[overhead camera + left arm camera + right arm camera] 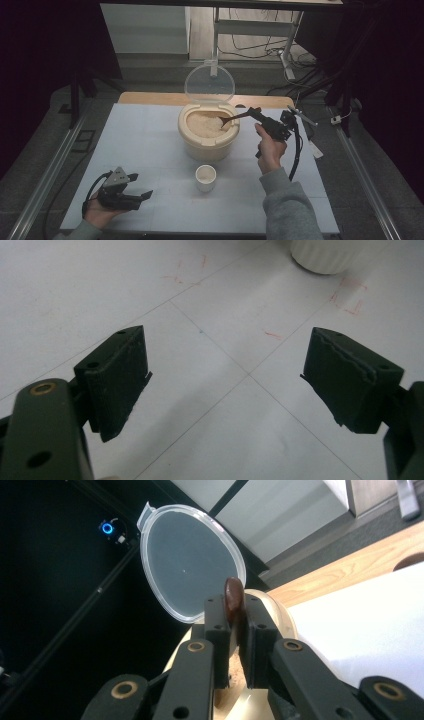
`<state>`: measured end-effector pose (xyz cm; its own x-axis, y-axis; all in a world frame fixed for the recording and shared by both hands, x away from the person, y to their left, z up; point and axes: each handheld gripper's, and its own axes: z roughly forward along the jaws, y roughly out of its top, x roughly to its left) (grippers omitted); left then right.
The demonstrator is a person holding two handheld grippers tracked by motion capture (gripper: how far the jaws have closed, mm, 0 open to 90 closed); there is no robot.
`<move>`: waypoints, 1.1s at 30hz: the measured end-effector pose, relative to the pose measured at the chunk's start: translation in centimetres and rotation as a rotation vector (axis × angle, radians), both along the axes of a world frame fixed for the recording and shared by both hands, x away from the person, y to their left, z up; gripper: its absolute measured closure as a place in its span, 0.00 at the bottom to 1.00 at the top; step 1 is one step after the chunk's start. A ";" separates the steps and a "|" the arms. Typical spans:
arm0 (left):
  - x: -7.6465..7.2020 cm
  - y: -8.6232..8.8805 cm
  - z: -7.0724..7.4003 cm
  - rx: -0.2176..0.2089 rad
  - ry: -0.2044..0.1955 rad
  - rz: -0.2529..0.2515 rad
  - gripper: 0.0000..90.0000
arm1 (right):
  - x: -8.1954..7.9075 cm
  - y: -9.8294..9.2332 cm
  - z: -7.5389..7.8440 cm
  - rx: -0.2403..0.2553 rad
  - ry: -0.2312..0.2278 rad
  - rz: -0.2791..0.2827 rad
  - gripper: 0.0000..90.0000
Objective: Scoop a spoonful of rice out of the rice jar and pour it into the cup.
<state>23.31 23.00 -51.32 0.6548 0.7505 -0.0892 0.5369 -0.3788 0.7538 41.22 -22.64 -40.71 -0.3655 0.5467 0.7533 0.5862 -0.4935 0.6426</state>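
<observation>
Your right gripper (259, 116) is clamped on the brown spoon (235, 119) handle; in the right gripper view the handle end (233, 596) sticks up between the pads. Spoon bowl sits in the rice (206, 125) inside the cream container (208, 142), clear lid (209, 83) standing open behind. White cup (205, 178) just in front of the container. Your left gripper (140, 186) rests on the white table (145, 140) at near left, jaws wide, nothing between them.

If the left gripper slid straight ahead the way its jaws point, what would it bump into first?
Probably the small white cup: the left gripper, jaws open, points across bare table towards it, though slightly to its left, so it might just miss.
</observation>
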 end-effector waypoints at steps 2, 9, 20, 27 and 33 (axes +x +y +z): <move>0.0 0.0 0.0 0.001 -0.001 -0.001 0.20 | 0.1 -0.2 -0.1 0.033 0.024 -0.009 0.93; 0.0 -0.1 0.0 0.007 -0.002 -0.005 0.20 | 0.2 -0.7 -0.2 0.064 0.047 0.003 0.93; 0.0 -0.2 0.0 0.015 -0.003 -0.009 0.21 | 0.3 -1.1 -0.4 0.108 0.070 0.009 0.93; 0.1 -0.2 0.0 0.017 -0.004 -0.010 0.21 | 0.2 -1.4 -0.2 0.129 0.079 0.022 0.93; 0.1 -0.2 0.0 0.017 -0.004 -0.012 0.21 | 0.1 -1.4 0.2 0.140 0.075 0.043 0.93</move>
